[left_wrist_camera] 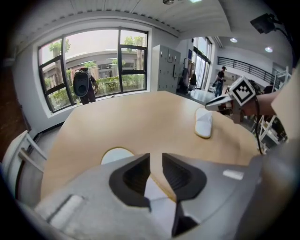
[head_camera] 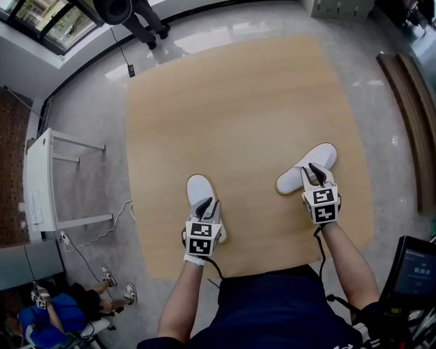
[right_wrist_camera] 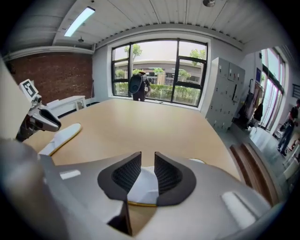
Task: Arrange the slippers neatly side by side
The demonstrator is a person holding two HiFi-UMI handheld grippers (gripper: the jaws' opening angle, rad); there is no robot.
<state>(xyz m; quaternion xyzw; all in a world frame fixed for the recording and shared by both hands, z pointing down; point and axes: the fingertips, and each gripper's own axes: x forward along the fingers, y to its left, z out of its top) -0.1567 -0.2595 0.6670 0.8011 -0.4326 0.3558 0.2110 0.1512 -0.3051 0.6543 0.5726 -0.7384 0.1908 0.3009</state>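
Two white slippers lie on the wooden table (head_camera: 238, 102). The left slipper (head_camera: 199, 187) points away from me near the front edge; my left gripper (head_camera: 208, 204) stands over its heel end, jaws apart, and the slipper's white upper (left_wrist_camera: 154, 194) shows in the gap without being pinched. The right slipper (head_camera: 310, 167) lies slanted, toe toward the far right. My right gripper (head_camera: 315, 170) stands over it, jaws likewise apart, with white upper (right_wrist_camera: 144, 187) between them. Each gripper view shows the other slipper (left_wrist_camera: 204, 125) (right_wrist_camera: 63, 136) across the table.
A white rack (head_camera: 41, 184) stands left of the table, and a seated person (head_camera: 41, 317) is at the lower left. A dark bench (head_camera: 409, 116) runs along the right. A black speaker on a stand (head_camera: 116, 10) is beyond the far edge.
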